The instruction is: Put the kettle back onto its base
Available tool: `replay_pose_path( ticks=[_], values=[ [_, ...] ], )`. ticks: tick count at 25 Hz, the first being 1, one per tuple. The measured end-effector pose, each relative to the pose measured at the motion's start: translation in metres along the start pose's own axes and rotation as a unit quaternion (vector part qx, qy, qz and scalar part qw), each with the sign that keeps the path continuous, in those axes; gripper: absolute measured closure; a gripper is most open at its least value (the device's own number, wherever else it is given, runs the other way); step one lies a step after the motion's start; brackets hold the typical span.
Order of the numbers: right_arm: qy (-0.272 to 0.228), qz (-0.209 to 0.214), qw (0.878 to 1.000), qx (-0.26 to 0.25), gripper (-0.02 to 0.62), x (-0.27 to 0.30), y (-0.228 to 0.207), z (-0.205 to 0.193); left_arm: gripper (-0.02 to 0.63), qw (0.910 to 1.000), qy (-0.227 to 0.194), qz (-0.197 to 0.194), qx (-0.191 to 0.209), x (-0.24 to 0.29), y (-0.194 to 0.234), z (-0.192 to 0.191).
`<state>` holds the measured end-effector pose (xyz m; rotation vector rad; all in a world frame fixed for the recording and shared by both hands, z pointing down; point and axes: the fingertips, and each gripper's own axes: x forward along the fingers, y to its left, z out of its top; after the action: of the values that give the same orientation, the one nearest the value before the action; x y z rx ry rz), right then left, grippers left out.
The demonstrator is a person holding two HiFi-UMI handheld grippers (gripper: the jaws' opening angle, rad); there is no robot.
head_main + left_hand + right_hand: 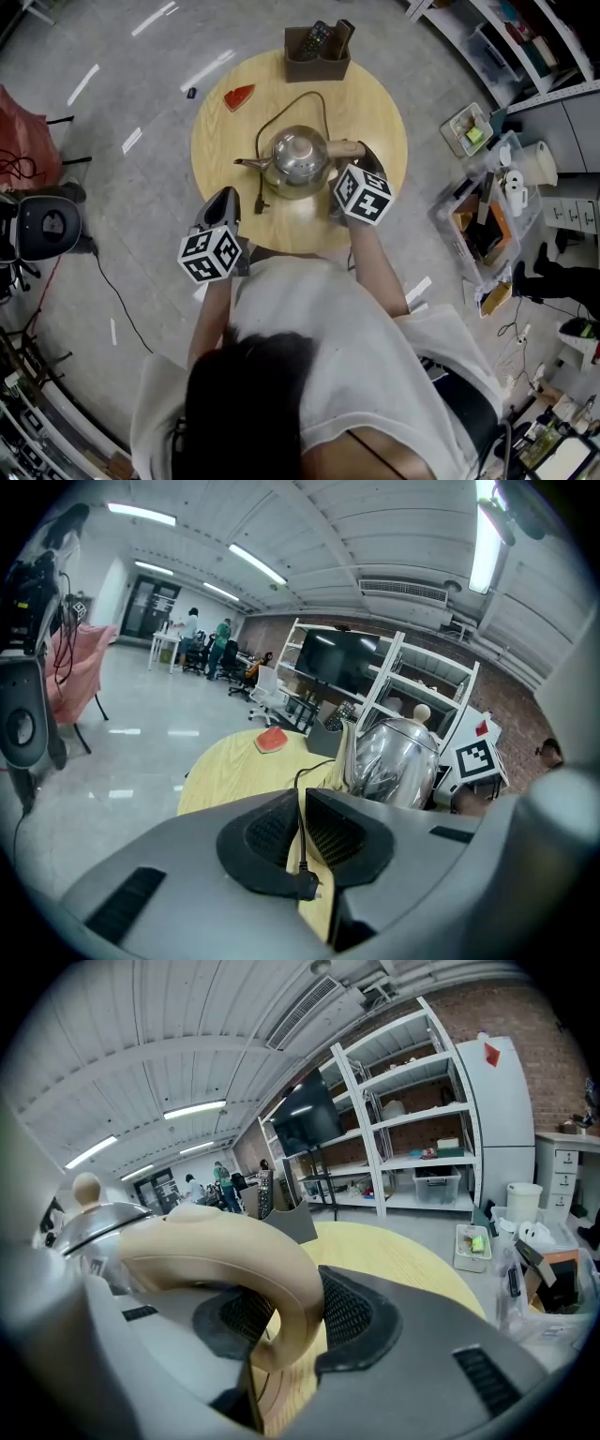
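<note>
One round wooden table [375, 122] carries everything. At its centre sits the steel kettle [298, 155], spout toward 9 o'clock, hiding whatever lies beneath it. A brown box [317, 66] stands at 12 o'clock. The right gripper [361, 155], at 4 o'clock, clamps the kettle's beige handle [342, 148]. The left gripper [225, 199], at 7 o'clock, has its jaws slightly apart with nothing held. A red wedge [239, 96] lies near 10 o'clock.

Polished steel kettle [298, 161], upright near the middle of the round wooden surface [375, 112]. Spout to the left, beige handle to the right, knobbed lid on. Base beneath not clearly told apart; black cord [305, 94] looping behind.
</note>
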<state>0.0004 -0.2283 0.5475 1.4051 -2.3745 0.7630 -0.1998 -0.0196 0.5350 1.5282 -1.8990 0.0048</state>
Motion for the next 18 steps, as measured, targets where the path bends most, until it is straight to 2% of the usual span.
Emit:
replay_pose_path(
  ticks=[5, 18],
  values=[
    [-0.008, -0.002, 1.000, 0.013, 0.449, -0.002, -0.002, -0.001, 0.561, 1.0000, 0.001, 0.001, 0.001, -0.001, -0.003, 0.000],
    [-0.013, 0.001, 1.000, 0.005, 0.448, 0.001, 0.001, 0.001, 0.561, 1.0000, 0.001, 0.007, 0.003, 0.000, -0.012, -0.002]
  ],
)
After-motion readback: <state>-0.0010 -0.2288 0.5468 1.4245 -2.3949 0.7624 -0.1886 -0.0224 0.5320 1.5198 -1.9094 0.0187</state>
